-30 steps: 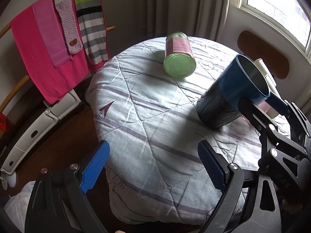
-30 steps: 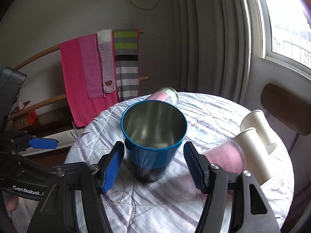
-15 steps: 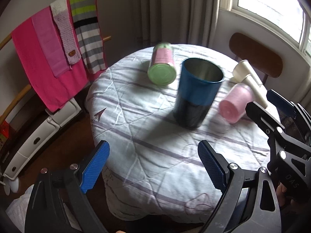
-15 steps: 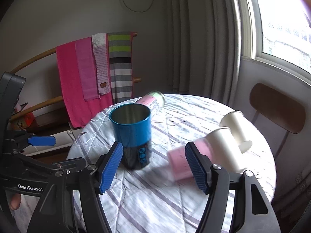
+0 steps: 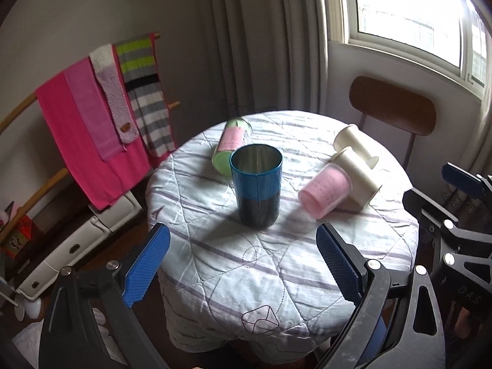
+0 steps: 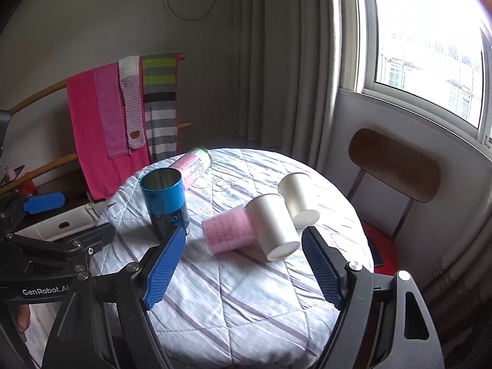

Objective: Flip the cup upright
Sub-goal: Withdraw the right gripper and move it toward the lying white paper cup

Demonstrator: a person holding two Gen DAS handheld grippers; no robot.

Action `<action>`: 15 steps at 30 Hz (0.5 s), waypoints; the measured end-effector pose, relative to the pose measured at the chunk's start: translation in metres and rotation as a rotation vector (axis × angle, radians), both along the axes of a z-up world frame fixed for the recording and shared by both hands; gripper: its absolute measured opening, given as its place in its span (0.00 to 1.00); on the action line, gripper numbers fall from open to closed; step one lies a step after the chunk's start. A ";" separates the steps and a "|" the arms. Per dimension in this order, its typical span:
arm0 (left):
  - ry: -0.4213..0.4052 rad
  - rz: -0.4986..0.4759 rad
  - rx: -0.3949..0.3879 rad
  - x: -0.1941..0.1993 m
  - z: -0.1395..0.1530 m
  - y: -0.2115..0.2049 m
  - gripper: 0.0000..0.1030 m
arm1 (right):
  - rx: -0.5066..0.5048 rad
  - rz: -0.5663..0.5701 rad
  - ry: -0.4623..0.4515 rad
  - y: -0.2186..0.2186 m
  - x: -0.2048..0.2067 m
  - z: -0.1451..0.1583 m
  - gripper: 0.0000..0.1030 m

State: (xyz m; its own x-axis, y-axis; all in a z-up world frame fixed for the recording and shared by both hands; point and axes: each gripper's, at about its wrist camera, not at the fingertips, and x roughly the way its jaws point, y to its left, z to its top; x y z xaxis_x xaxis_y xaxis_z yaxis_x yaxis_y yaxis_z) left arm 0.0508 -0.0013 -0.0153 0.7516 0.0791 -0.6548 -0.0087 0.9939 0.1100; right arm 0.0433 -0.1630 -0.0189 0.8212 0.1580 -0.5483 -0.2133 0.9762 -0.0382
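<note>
A blue and black metal cup (image 5: 256, 184) stands upright on the round table (image 5: 276, 264), mouth up; it also shows in the right wrist view (image 6: 165, 201). A pink cup (image 5: 326, 191) (image 6: 229, 233), two white cups (image 5: 358, 173) (image 6: 272, 226) and a green-lidded cup (image 5: 229, 144) (image 6: 192, 166) lie on their sides. My left gripper (image 5: 243, 264) is open and empty, back from the table's near edge. My right gripper (image 6: 243, 264) is open and empty, above the table in front of the pink cup.
A wooden chair (image 6: 393, 166) stands behind the table on the right under the window. A rack with pink and striped towels (image 5: 101, 117) stands at the left, with a white drawer unit (image 5: 70, 246) below it. Curtains hang behind the table.
Both grippers have pulled back and up from the table. The right gripper, which stood around the blue cup, has left it standing upright and moved away to the right.
</note>
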 end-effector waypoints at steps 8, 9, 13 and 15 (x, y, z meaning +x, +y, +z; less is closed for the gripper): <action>-0.061 0.026 -0.012 -0.019 0.020 -0.021 0.98 | 0.003 -0.012 0.041 -0.019 -0.013 0.006 0.78; -0.067 0.028 -0.004 -0.020 0.022 -0.024 0.98 | 0.005 -0.013 0.042 -0.020 -0.014 0.007 0.78; -0.080 0.019 -0.004 -0.023 0.028 -0.031 0.98 | 0.016 -0.023 0.038 -0.029 -0.018 0.012 0.78; -0.082 0.016 -0.015 -0.025 0.031 -0.033 0.98 | 0.017 -0.029 0.035 -0.032 -0.020 0.015 0.78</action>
